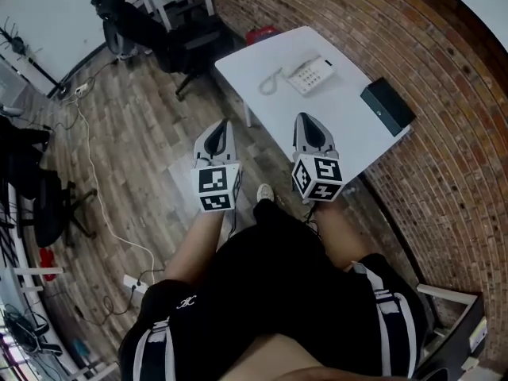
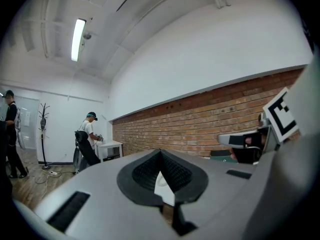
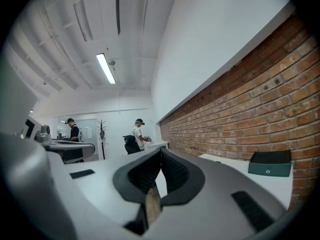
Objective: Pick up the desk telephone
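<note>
Across the white table (image 1: 349,113) lay the telephone (image 1: 309,74), well ahead of the left gripper (image 1: 221,130) and right gripper (image 1: 308,124), both closed empty, so approaching and opening seemed next.

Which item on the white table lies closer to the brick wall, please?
The dark box, at the table edge by the wall; the white telephone sits mid-table.

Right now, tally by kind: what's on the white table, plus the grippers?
phone: 1
dark box: 1
grippers: 2 (left gripper, right gripper; both shut, empty, short of the table)
total: 4
</note>
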A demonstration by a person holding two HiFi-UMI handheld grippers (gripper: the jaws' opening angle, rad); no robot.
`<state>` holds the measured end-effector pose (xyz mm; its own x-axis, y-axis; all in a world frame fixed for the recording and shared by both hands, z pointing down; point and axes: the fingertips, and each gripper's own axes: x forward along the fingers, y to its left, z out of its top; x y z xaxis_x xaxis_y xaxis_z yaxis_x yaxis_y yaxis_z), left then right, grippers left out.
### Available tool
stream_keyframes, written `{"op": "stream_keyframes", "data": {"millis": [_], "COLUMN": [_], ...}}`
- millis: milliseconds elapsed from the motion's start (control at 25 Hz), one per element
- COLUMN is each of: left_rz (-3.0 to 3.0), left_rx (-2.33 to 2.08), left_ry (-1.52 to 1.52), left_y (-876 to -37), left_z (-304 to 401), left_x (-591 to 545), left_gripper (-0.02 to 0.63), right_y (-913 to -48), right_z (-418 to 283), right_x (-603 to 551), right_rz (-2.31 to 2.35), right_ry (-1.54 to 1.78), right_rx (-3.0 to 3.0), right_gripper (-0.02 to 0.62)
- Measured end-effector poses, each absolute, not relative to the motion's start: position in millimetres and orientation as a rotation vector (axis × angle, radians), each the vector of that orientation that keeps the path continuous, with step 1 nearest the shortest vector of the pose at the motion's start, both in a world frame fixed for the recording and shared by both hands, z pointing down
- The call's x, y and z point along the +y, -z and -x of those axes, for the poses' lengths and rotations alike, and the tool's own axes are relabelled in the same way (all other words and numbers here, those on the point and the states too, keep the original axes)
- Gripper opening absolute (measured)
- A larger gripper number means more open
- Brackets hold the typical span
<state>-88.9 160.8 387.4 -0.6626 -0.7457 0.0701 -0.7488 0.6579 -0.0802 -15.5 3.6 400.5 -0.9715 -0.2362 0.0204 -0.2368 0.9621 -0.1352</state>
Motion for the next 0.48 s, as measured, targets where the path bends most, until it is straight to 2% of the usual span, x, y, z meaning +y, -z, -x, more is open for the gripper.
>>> {"op": "stream_keyframes", "data": {"millis": [480], "left_rz": [-1.462], "left_rx": [-2.608], "left_ry": [-0.181], "left_y": [-416], "left_z": [227], "left_x": [31], "left_gripper": [-0.008], "right_y": [-446], "right_z": [150], "right_x": [-113], "right_rz": [-0.475], "right_ry": [-0.321], "right_rx": [-2.939], "right_gripper": [-0.001]}}
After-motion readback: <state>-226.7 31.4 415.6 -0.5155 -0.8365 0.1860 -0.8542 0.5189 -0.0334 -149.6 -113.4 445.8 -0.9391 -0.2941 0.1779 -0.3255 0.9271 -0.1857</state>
